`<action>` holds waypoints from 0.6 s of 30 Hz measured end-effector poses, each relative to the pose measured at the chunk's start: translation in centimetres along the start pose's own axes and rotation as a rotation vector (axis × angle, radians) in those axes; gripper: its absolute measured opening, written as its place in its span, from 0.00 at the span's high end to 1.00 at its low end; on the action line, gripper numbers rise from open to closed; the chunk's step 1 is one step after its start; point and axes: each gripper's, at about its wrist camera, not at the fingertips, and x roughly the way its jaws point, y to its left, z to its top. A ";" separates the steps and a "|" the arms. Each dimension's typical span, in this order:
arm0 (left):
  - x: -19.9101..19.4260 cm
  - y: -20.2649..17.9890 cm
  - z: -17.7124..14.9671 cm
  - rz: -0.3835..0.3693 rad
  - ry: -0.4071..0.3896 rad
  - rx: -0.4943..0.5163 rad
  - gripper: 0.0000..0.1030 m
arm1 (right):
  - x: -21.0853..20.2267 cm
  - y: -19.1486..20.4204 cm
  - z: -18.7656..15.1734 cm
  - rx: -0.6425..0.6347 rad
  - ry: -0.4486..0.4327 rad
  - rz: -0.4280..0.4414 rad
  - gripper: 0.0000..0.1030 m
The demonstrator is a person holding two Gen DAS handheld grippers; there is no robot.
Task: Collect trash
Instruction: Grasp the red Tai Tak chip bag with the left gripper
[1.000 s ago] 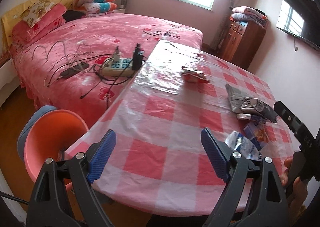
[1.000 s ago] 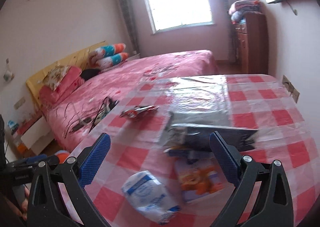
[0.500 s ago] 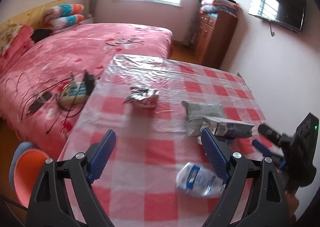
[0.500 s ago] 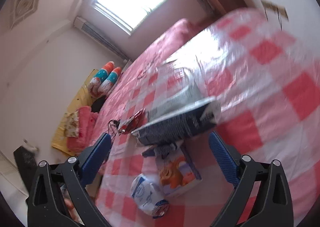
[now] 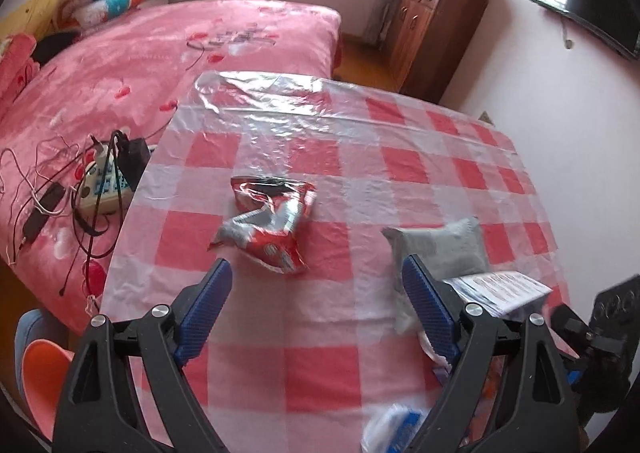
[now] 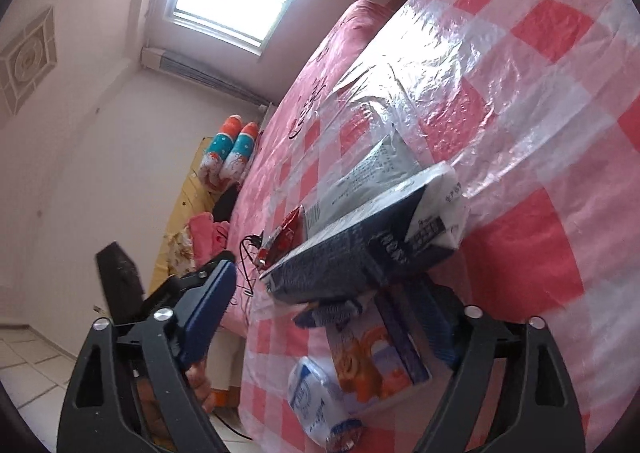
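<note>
- The left claw (image 5: 316,305) is hanging above the near part of the bench (image 5: 400,157), which is wearing a pink-and-white check cloth under clear plastic. Its blue pads are standing wide apart with nothing between them.
- A crumpled red and silver snack wrapper (image 5: 272,225) is lying on the cloth just beyond the left claw's tips.
- A grey pouch (image 5: 440,245) is lying flat to the wrapper's right, partly under a dark carton (image 5: 504,289).
- The right claw (image 6: 324,309) is rolled sharply, so the bench (image 6: 520,133) is looking tilted in its view. Its jaws are closing around the near end of the dark carton (image 6: 352,253); whether the pads are touching it is unclear, since the far pad is blurred.
- A crushed clear bottle with a blue label (image 6: 320,401) and an orange-printed packet (image 6: 372,357) are lying on the cloth under the carton, near the bench edge.
- A pink bed (image 5: 160,61) is sitting beside the bench, carrying a power strip (image 5: 104,185) with tangled cables.
</note>
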 end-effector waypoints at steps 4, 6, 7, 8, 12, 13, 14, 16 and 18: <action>2.3 1.3 1.4 0.015 0.042 -0.023 0.15 | 0.5 0.1 0.5 -0.010 0.013 0.001 0.16; 3.5 1.8 1.9 0.037 0.060 -0.022 0.15 | 0.7 0.4 0.6 -0.016 0.013 -0.007 0.16; 4.1 2.0 2.1 0.046 0.068 -0.021 0.15 | 0.9 0.3 0.7 -0.014 0.014 -0.011 0.16; 4.5 2.1 2.2 0.053 0.075 -0.021 0.15 | 1.0 0.2 0.7 -0.008 0.017 -0.011 0.16; 5.8 2.4 2.6 0.051 0.089 -0.021 0.15 | 1.1 0.0 1.2 -0.007 0.009 -0.026 0.17; 6.1 2.3 2.7 0.049 0.092 -0.016 0.15 | 1.1 0.0 1.2 -0.010 0.005 -0.031 0.17; 6.3 2.3 2.7 0.049 0.092 -0.014 0.15 | 1.1 0.1 1.3 -0.013 0.002 -0.037 0.17; 6.7 2.1 2.8 0.057 0.092 -0.011 0.15 | 1.1 0.2 1.4 -0.022 0.001 -0.048 0.17; 7.1 2.0 2.9 0.061 0.091 -0.013 0.15 | 1.1 0.3 1.4 -0.030 0.003 -0.056 0.17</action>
